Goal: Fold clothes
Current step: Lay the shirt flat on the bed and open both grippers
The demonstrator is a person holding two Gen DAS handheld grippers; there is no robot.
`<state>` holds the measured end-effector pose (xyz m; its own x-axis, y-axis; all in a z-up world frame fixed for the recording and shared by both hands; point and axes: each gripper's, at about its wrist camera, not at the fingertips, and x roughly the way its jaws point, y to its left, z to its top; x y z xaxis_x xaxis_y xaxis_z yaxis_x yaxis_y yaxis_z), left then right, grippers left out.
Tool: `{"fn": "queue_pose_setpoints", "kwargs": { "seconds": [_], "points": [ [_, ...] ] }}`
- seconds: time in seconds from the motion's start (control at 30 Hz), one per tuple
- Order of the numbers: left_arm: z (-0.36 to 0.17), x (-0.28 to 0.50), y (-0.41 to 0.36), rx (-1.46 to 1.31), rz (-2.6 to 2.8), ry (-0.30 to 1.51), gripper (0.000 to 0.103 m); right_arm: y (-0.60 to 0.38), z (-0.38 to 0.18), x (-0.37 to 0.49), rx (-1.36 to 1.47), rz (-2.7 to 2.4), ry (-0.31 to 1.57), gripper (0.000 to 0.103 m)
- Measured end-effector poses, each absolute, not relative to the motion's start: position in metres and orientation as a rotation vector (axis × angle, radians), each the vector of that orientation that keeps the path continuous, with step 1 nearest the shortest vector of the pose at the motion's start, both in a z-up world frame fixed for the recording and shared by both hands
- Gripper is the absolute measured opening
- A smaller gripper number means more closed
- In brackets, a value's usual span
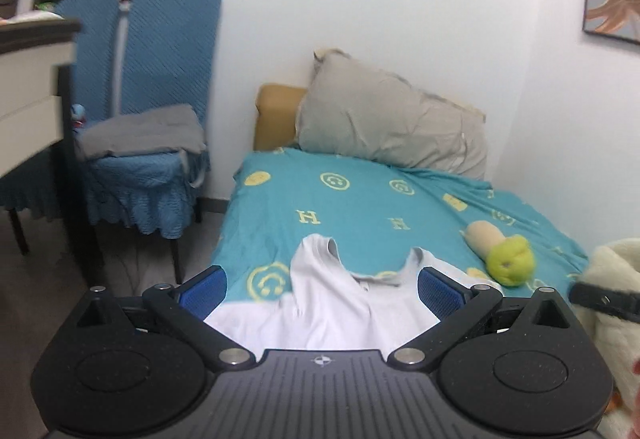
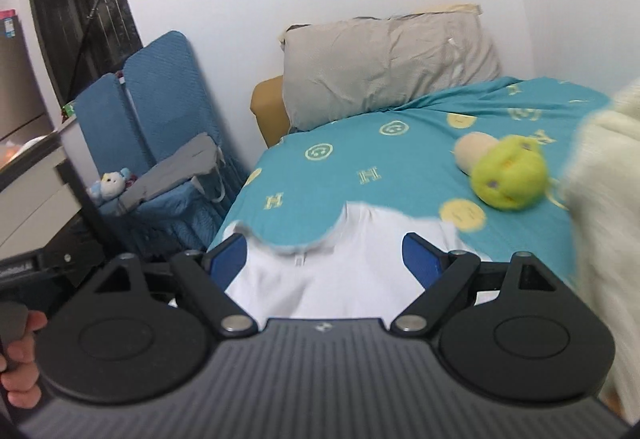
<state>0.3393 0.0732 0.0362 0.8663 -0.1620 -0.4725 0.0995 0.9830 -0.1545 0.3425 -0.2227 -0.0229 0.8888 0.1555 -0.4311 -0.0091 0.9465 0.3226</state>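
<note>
We held both tools, left tool (image 1: 322,289) and right tool (image 2: 326,257), with jaws apart and empty above the white cotton shirt (image 1: 332,303), spread flat near the turquoise bed's (image 1: 360,199) front edge, probably for folding.

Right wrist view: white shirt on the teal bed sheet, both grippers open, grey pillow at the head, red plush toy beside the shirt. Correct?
Not quite: the plush toy is yellow-green, not red, as the right wrist view shows. The rest stands.

Left claw (image 1: 322,289) jaws wide apart, gripping nothing; right claw (image 2: 326,259) likewise, tilted downward.
</note>
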Motion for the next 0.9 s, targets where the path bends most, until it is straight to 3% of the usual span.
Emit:
{"fn": "queue_pose_setpoints", "kwargs": {
  "seconds": [0.23, 0.43, 0.9],
  "points": [
    [0.059, 0.198, 0.077, -0.111, -0.121, 0.465, 0.103, -0.207, 0.006, 0.199, 0.255, 0.094, 0.415, 0.086],
    [0.037, 0.117, 0.069, -0.032, -0.130, 0.401, 0.103, -0.196, -0.001, 0.131, 0.254, 0.108, 0.374, 0.086],
    [-0.014, 0.116, 0.067, -0.078, -0.119, 0.484, 0.103, -0.196, -0.039, 0.111, 0.290, 0.082, 0.366, 0.086]
  ]
}}
